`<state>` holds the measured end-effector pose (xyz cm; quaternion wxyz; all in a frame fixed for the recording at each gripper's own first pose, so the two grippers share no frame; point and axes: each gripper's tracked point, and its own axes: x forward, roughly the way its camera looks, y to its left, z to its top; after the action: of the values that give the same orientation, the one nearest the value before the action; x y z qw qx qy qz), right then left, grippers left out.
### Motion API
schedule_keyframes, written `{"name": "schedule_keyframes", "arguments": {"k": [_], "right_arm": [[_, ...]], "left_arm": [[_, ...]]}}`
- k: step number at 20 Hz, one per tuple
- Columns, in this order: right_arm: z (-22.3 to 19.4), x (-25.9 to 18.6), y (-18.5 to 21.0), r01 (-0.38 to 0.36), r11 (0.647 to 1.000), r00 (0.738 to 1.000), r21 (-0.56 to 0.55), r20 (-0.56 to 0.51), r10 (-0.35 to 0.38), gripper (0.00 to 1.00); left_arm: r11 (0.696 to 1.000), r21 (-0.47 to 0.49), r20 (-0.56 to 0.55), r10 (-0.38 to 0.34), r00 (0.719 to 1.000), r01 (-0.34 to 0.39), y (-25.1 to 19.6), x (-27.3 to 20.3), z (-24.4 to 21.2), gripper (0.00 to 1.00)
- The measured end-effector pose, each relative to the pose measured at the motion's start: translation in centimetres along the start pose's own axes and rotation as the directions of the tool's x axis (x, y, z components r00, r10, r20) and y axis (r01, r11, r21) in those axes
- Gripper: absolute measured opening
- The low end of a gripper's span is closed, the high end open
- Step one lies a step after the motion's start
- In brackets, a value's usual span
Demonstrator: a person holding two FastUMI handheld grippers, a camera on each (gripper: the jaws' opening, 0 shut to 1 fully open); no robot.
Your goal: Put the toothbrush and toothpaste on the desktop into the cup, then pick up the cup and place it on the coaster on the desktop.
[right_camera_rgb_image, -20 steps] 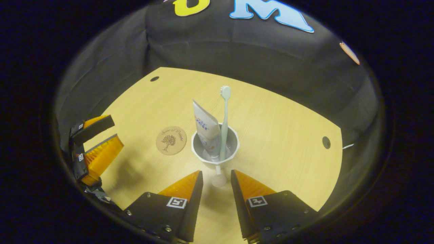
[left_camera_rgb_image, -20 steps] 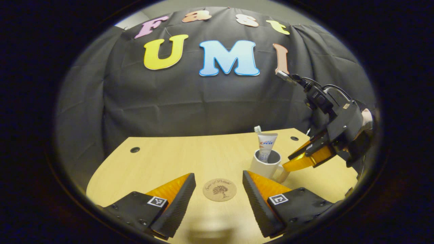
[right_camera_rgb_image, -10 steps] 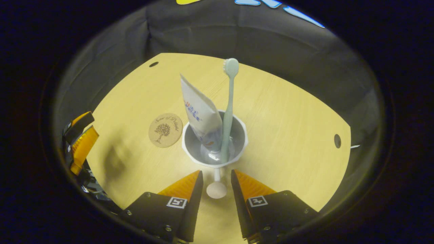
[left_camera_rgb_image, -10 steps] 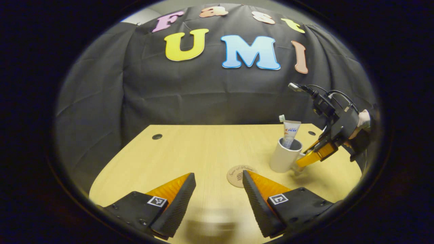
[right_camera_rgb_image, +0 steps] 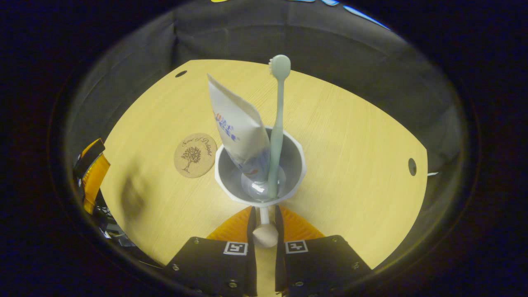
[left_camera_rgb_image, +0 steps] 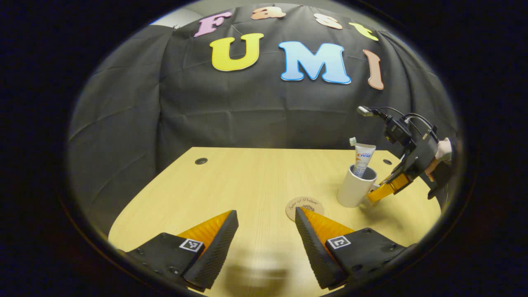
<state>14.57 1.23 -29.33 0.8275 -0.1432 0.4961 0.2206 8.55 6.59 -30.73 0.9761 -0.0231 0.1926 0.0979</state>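
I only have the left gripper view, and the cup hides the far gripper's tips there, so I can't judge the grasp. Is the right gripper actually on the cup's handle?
Observer: Yes. In the right gripper view the right gripper has its jaws closed on the cup's handle, one on each side of its stem.
Operator: Are both items seated inside?
Observer: The toothbrush stands nearly upright, foot on the floor of the cup, head up. The toothpaste leans beside it, cap end down.
Operator: My own jaw covers part of the coaster. Anything on it?
Observer: No. The whole top of the coaster shows, with nothing on it, left of the cup in that view.
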Motion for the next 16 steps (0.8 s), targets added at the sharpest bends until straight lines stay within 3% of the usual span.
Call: {"name": "schedule_keyframes", "arguments": {"k": [12,13,16], "right_arm": [[0.3,-0.5,1.0,-0.021,0.998,0.999,0.063,0.050,0.018,0.18],[0.3,-0.8,1.0,-0.024,0.996,0.998,0.084,0.060,0.019,0.11],[0.2,-0.6,1.3,-0.018,0.995,0.997,0.095,0.074,0.011,0.11]], "left_arm": [[1.000,-0.005,0.011,-0.005,1.000,0.005,-0.6,-0.2,0.2,0.94],[1.000,-0.005,0.011,-0.004,1.000,0.004,-0.5,-0.2,0.2,0.94],[1.000,-0.008,0.013,0.002,1.000,-0.002,0.0,-0.5,-0.1,0.93]]}}
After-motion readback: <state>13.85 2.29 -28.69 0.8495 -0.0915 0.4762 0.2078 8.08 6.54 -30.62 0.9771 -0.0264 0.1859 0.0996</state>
